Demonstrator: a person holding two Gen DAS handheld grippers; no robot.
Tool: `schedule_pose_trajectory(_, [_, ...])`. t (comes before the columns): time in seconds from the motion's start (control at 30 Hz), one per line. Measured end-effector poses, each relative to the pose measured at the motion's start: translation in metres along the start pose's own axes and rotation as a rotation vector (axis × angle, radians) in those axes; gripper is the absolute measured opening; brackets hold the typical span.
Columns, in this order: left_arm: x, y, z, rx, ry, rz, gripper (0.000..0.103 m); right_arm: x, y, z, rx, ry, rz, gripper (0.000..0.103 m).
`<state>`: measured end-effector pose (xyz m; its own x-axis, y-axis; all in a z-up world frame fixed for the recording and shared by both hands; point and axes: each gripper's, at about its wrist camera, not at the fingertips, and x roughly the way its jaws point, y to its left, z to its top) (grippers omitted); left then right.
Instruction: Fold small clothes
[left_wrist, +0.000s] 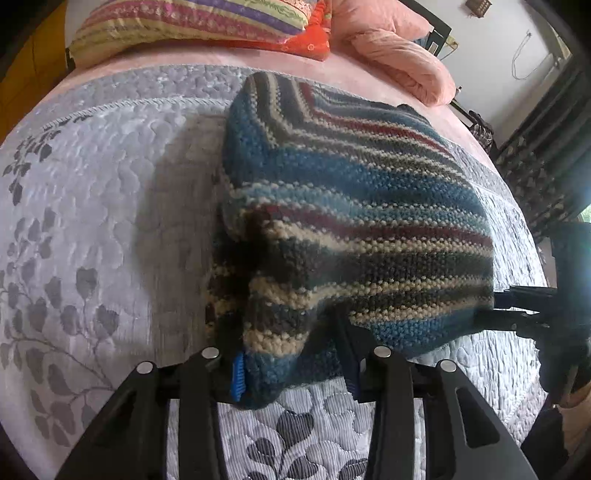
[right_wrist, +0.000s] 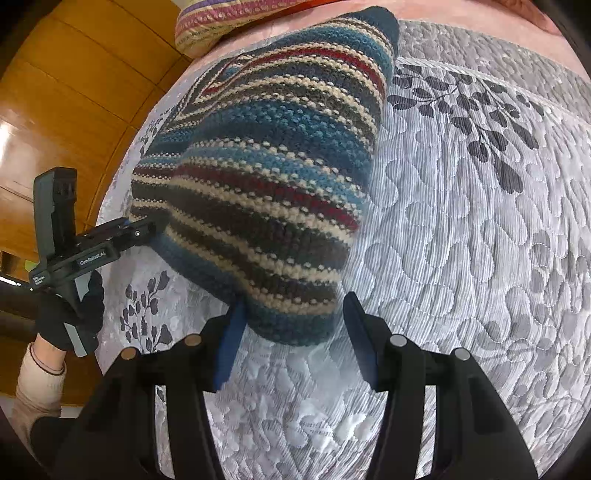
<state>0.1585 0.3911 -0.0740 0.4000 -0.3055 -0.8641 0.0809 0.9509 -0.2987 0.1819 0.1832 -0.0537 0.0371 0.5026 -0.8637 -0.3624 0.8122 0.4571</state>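
Striped knit garment (left_wrist: 354, 206) partly raised off grey quilted bedspread (left_wrist: 92, 221) on bed, near edge held up, far end resting toward pillows (left_wrist: 192, 26). Left gripper (left_wrist: 295, 369): jaws spread fairly wide, one near corner bunched between them, firmness of grip unclear. Right gripper (right_wrist: 291, 332): jaws wide apart, other corner lying between, not pinched. Gloved hand (right_wrist: 70, 314) holds left gripper handle.
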Motion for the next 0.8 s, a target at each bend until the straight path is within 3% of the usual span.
schedule_pose_trajectory(0.13, [0.003,0.006,0.000,-0.030,-0.004,-0.028,0.041,0.007,-0.004,-0.004,0.016,0.007,0.016,0.054])
schedule_pose_trajectory(0.27, [-0.001,0.002,0.000,-0.027,-0.003,-0.010,0.041,0.009,-0.006,-0.008,0.019,0.008,0.028,0.055])
schedule_pose_trajectory(0.43, [-0.019,-0.012,0.007,-0.017,-0.011,0.018,0.051,-0.008,-0.008,-0.008,0.004,-0.009,0.045,0.057])
schedule_pose_trajectory(0.6, [-0.044,-0.008,0.030,-0.083,-0.080,-0.076,0.069,-0.031,-0.014,0.005,0.027,-0.066,0.094,0.065])
schedule_pose_trajectory(0.8, [-0.034,0.036,0.070,-0.206,-0.077,-0.147,0.071,-0.041,-0.032,0.030,0.082,-0.099,0.148,0.071])
